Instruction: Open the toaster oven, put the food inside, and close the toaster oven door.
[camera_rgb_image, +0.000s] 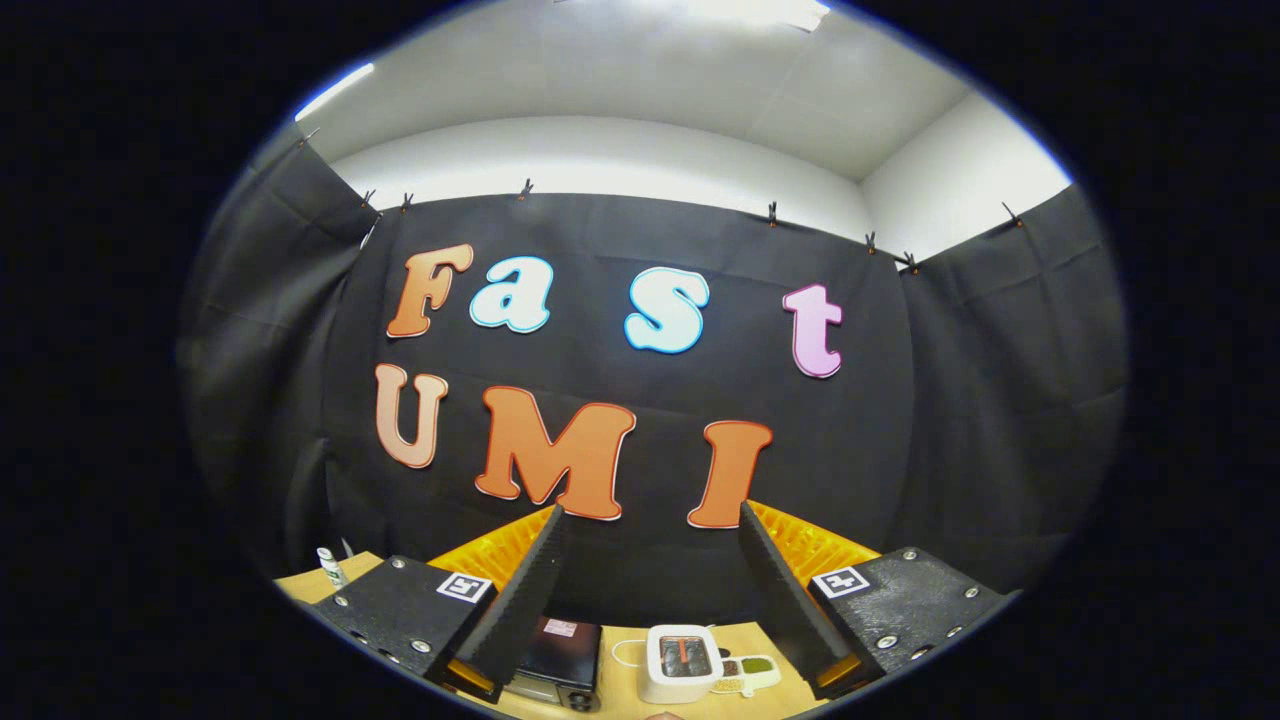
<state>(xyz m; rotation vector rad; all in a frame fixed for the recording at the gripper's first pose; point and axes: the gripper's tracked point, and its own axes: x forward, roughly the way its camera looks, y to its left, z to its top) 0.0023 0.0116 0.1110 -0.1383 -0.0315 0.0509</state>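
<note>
Your hand-held gripper (650, 520) is open, holding nothing; below and between its fingers, oven (555, 655) and white tray (685, 665) sit on worktop (620, 690).

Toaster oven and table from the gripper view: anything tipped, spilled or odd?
Nothing stands out. The toaster oven sits upright on the table, the white appliance beside it, and the gripper hangs open above them, holding nothing.

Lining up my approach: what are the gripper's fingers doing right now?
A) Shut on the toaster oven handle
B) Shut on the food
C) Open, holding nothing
C: the gripper has its fingers spread wide apart with nothing between them, well above the toaster oven on the table.
</note>
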